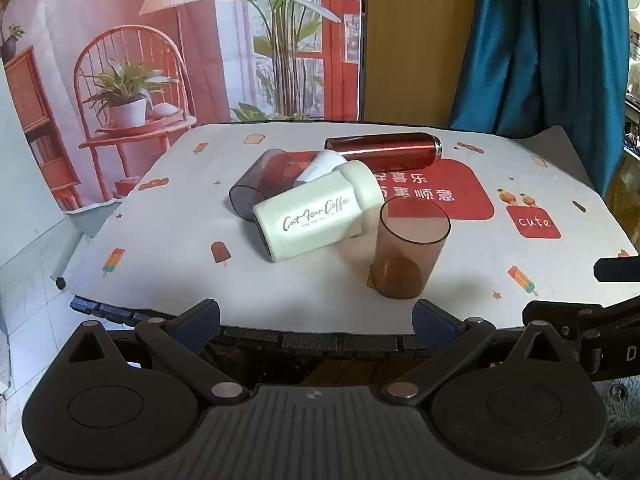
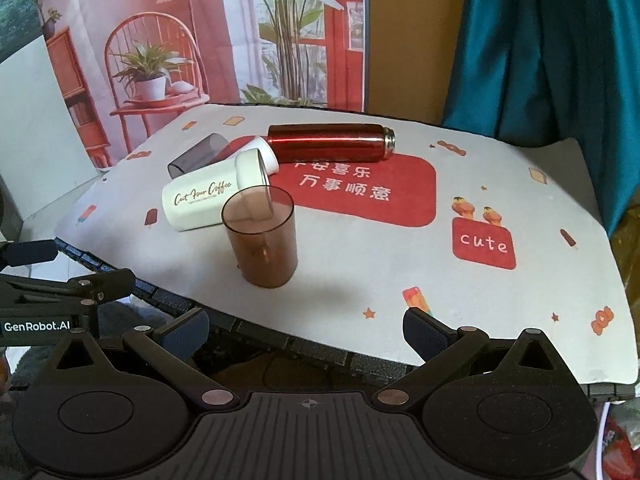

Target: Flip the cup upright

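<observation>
A translucent brown cup (image 1: 408,250) stands upright, mouth up, near the front edge of the tabletop (image 1: 168,280), just in front of a cream coffee tumbler (image 1: 316,216) lying on its side. Behind the tumbler lie a smoky grey cup (image 1: 260,184), a small white cup (image 1: 326,164) and a red metal flask (image 1: 384,151), all tipped over. The left gripper (image 1: 316,324) and right gripper (image 2: 306,330) hover at the near edge, fingers (image 2: 424,334) spread wide and holding nothing.
</observation>
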A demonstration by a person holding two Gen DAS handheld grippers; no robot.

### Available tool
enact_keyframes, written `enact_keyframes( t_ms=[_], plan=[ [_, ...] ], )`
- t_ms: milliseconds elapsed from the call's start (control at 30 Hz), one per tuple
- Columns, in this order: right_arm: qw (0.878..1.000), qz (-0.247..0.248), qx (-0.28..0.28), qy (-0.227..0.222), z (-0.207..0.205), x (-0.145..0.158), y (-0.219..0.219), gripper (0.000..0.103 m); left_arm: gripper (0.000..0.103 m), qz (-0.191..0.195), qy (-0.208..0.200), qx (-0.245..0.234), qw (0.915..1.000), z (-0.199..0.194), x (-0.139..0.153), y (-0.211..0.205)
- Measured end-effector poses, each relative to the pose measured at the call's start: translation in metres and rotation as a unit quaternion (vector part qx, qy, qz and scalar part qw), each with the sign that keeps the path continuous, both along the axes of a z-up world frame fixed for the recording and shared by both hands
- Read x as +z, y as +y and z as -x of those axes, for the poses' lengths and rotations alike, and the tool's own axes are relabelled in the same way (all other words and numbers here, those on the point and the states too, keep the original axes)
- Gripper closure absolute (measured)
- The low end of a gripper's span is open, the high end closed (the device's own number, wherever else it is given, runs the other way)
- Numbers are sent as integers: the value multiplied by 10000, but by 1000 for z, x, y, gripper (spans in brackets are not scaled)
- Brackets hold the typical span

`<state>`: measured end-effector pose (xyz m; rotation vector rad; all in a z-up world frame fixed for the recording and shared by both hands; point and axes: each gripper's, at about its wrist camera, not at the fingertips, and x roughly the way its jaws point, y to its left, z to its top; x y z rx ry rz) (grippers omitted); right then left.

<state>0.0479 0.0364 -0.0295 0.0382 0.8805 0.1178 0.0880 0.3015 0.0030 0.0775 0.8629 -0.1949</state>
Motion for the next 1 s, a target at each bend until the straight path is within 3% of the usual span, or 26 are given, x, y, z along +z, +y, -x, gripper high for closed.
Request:
enact_keyframes(
  t_ms=[1000],
  plan=[
    [10000,15,12,-31,-1,1,-1,0,0,57,44,58,10000,0,0,3]
  ],
)
